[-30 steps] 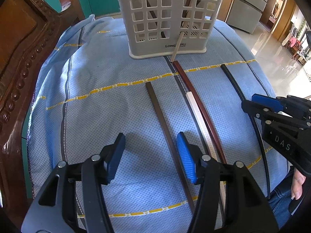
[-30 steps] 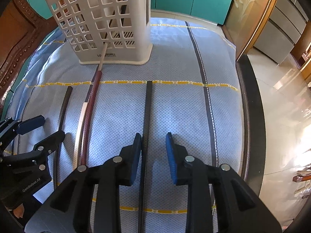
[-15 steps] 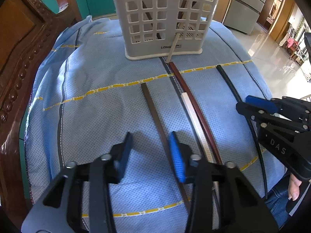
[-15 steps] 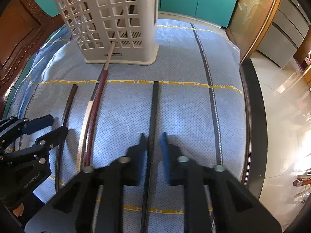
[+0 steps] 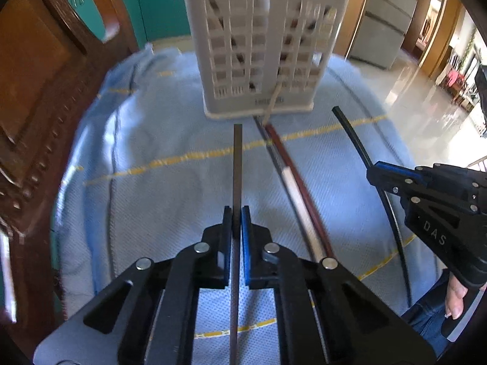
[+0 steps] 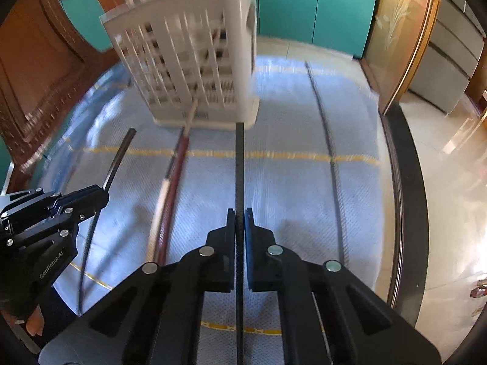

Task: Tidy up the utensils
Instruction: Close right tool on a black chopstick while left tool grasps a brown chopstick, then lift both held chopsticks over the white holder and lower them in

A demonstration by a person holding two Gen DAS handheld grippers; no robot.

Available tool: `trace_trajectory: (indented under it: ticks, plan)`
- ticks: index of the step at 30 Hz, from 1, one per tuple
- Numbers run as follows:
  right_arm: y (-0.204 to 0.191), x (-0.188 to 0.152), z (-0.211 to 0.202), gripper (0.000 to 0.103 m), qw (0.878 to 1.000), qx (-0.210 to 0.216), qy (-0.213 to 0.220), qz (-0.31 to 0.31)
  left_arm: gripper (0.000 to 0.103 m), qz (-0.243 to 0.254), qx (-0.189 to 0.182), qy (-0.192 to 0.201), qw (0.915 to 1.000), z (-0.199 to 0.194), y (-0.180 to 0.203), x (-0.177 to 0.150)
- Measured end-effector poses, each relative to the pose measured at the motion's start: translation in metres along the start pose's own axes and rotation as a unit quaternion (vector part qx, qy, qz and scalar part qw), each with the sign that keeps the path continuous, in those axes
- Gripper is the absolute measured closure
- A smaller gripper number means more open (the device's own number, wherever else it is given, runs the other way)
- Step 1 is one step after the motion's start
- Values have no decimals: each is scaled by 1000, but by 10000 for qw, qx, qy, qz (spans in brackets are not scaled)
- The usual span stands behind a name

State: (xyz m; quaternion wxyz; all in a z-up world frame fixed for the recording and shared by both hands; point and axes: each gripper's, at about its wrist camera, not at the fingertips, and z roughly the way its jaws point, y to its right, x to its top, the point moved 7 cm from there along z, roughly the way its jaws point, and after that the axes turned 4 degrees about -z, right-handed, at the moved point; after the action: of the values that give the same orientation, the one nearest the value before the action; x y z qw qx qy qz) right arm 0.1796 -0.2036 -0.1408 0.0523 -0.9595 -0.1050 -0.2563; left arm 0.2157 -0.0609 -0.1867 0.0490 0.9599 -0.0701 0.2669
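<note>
My left gripper (image 5: 236, 217) is shut on a dark brown chopstick (image 5: 237, 164) that points toward the white slotted utensil basket (image 5: 261, 51). My right gripper (image 6: 239, 219) is shut on a black chopstick (image 6: 239, 164), whose tip reaches the basket (image 6: 188, 70). A red-brown chopstick (image 5: 292, 170) and a white one (image 5: 299, 200) lie side by side on the blue cloth between the two grippers. A tan stick (image 5: 272, 103) pokes out of the basket's lower front. The basket holds several utensils.
The blue cloth (image 5: 152, 188) with yellow stripes covers a round table. A carved wooden chair (image 5: 36, 97) stands at the left. The table's dark edge (image 6: 404, 200) and the tiled floor are on the right. Teal cabinets stand behind.
Both grippers have closed, the left on the dark brown chopstick and the right on the black one. Both views have risen and tilted, so the chopsticks are lifted off the cloth.
</note>
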Motion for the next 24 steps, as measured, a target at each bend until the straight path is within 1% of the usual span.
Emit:
trace_trajectory:
  ticks: [5,8,11,14,17,20,23,24]
  plan:
    - [6,12,-35,97,9981,178,590,75,96,48,-120,602,9981,-33,0,14]
    - [10,15,-53,97,9959,328,824,186,96,36,-208,879,9959,-54,-2,18]
    - [13,18,-80,97,9922,473,1128,243,96,-44,-340,1150,9928,-79,-7,25]
    - [15,21,-113,97,9860,584,1546,236,96,-131,-450,1431,9886,-104,-6,32]
    - [20,32,-139,97,9807,598,1840,285,96,-129,-474,1839,9817,-137,-9,51]
    - [24,54,-164,97,9733,765,2122,420,96,-159,-447,2145,9756,-160,-14,74]
    - [24,89,-189,97,9638,965,2433,515,96,-315,-618,2469,9665,-189,-19,104]
    - [24,98,-197,97,9602,980,2563,512,96,-377,-681,2616,9620,-202,-21,116]
